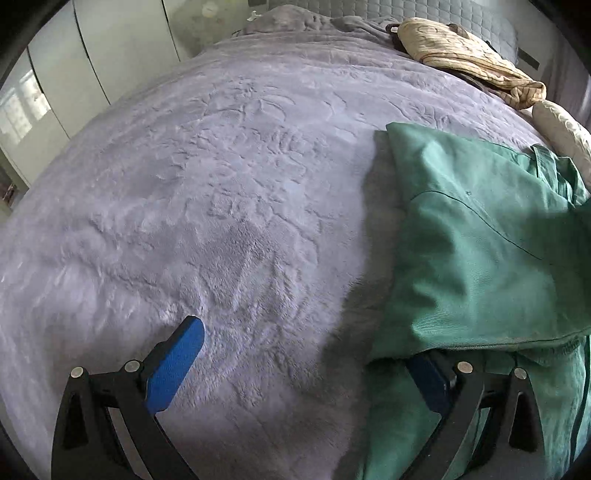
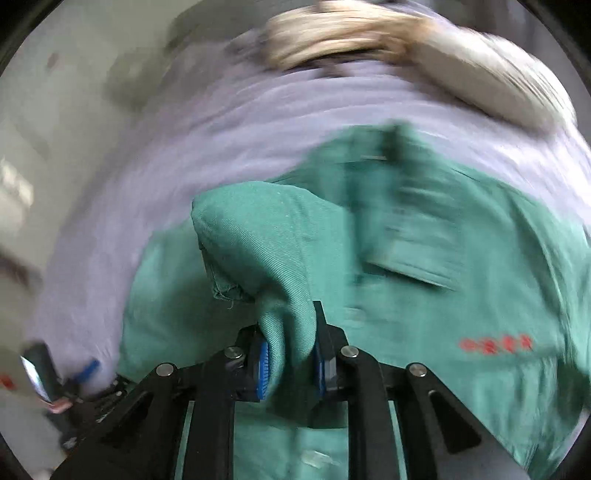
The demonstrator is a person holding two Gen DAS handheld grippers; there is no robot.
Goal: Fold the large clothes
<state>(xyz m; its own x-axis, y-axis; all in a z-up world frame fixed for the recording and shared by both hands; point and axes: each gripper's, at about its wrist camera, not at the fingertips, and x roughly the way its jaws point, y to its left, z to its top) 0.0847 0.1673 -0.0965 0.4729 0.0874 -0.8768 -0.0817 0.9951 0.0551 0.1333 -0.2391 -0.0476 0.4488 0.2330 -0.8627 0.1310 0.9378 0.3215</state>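
A green work jacket lies on the right side of a grey plush bed cover. My left gripper stands wide open over the cover at the jacket's left edge. Its left pad is bare and its right pad sits partly under the green hem. In the blurred right wrist view the jacket shows a pocket flap and red lettering. My right gripper is shut on a raised fold of green cloth, which is lifted off the rest of the jacket.
A beige quilted cloth and a cream pillow lie at the far right of the bed. Crumpled grey bedding sits at the head. White wardrobe doors stand to the left, past the bed's edge.
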